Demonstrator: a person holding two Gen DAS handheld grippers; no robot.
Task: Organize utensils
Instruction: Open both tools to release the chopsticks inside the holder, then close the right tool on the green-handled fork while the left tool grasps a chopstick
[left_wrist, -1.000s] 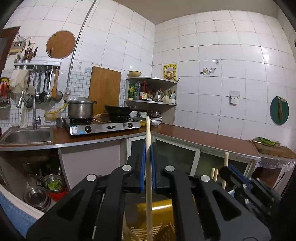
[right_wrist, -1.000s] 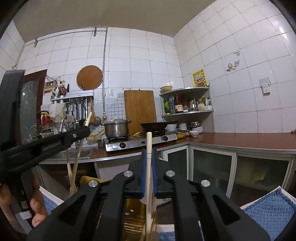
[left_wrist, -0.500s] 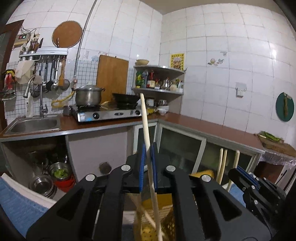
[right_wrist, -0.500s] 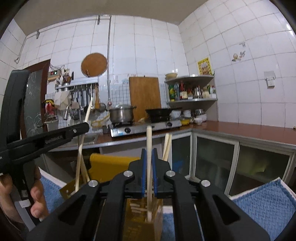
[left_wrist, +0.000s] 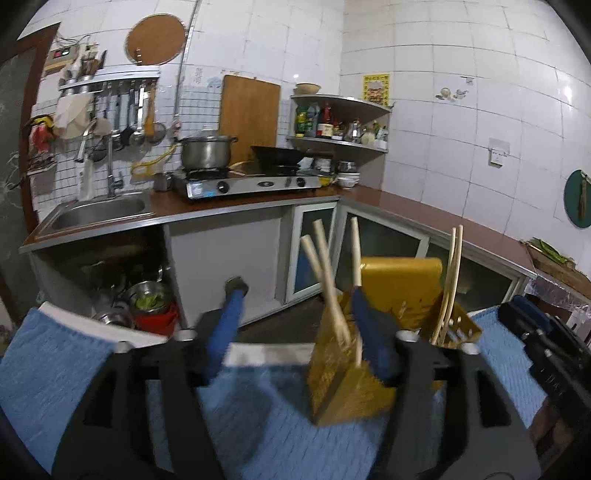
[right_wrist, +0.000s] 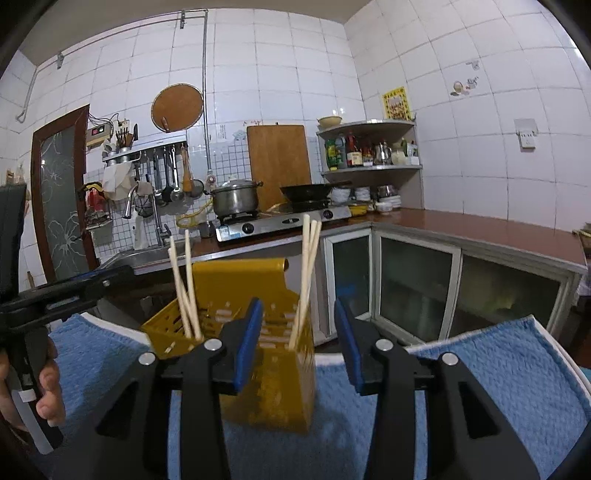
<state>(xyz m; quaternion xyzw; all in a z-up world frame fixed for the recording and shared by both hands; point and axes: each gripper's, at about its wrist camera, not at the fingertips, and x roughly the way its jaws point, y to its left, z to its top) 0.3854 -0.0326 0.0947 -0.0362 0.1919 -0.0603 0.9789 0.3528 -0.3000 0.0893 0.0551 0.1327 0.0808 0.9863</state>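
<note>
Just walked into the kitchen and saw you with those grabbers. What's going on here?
A person is sorting chopsticks into a yellow holder that stands on a blue towel. Both the left gripper and the right gripper are open and hold nothing. One bunch of chopsticks stands in the holder's left side, another bunch in its right.

Materials and finishes around the yellow utensil holder (right_wrist: 273, 387).
The holder is showing smooth, slotted yellow plastic with a slight sheen; the chopsticks (right_wrist: 306, 280) in it are looking like pale, matt wood. The blue towel (right_wrist: 498, 376) underneath is presenting a rough, looped cloth weave. Each hand-held gripper, left (left_wrist: 295, 328) and right (right_wrist: 297, 343), is showing matt black plastic with blue pads (right_wrist: 248, 343). The pot (right_wrist: 235, 199) is gleaming as polished metal against glossy white wall tiles (right_wrist: 295, 74).
</note>
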